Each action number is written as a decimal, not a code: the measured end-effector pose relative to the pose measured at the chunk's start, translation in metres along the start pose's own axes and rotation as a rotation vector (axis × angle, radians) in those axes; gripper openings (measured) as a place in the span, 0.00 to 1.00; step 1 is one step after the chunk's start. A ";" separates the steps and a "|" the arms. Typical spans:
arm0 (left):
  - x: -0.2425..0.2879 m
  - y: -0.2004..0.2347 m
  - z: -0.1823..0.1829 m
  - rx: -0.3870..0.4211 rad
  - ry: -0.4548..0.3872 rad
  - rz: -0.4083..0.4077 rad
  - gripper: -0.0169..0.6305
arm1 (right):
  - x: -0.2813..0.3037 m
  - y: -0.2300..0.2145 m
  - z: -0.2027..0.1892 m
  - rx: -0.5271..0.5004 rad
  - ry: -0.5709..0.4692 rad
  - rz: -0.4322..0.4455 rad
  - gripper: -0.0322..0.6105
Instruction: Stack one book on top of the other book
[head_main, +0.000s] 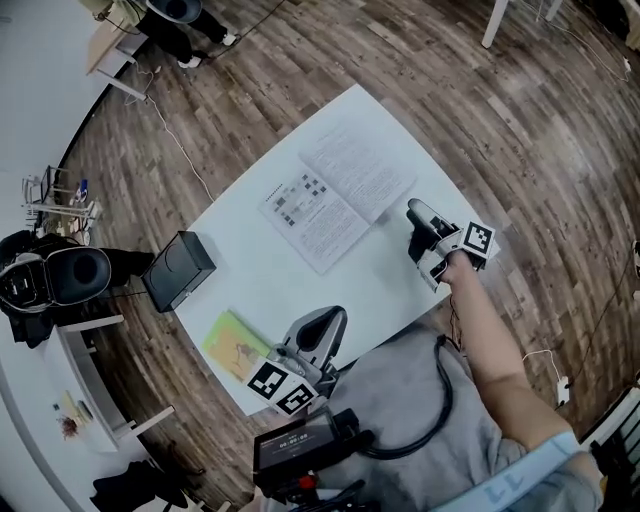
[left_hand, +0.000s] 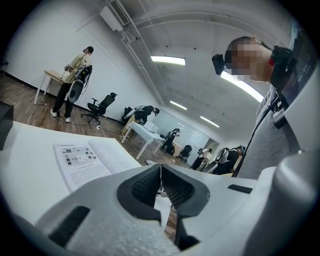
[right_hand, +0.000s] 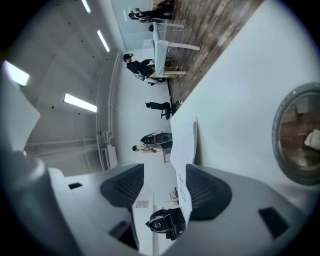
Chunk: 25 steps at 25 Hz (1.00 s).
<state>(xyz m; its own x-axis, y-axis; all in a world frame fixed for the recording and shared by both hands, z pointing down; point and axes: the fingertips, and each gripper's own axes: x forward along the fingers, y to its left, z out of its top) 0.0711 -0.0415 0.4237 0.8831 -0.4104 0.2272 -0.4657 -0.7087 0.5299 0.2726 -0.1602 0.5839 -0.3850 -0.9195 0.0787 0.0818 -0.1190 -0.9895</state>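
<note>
A white table (head_main: 255, 265) stands on a wooden floor (head_main: 480, 90). An open book (head_main: 330, 200) lies flat near the middle of the table, toward its far side, with printed pages facing up. A second book, closed with a yellow-green cover (head_main: 235, 345), lies at the near left corner, well apart from the open one. A black box (head_main: 178, 268) sits at the table's left edge, between the two books but off to the side.

The left gripper (head_main: 330, 316) hovers over the near edge of the table, just right of the yellow-green book. Its jaws are pressed together with nothing between them, and it points toward the open book.

The right gripper (head_main: 418, 212) is at the right side of the table, just beside the open book's right page and turned on its side. Its jaws are spread wide. In its own view the thin edge of the book's pages stands in the gap, close to one pad (right_hand: 207, 192), and is not pinched.
</note>
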 end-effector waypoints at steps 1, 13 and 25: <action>0.000 0.001 0.000 -0.004 -0.004 0.002 0.06 | 0.002 -0.004 0.001 0.023 0.000 -0.004 0.42; 0.000 0.016 -0.001 -0.052 -0.041 0.036 0.06 | 0.033 -0.039 0.007 0.087 0.042 -0.107 0.42; -0.003 0.031 0.001 -0.082 -0.070 0.079 0.06 | 0.059 -0.041 0.013 0.085 0.078 -0.111 0.42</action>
<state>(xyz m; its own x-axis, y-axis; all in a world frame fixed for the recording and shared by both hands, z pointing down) 0.0544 -0.0627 0.4388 0.8367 -0.5038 0.2150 -0.5247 -0.6247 0.5783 0.2580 -0.2147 0.6312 -0.4659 -0.8675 0.1744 0.1109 -0.2528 -0.9611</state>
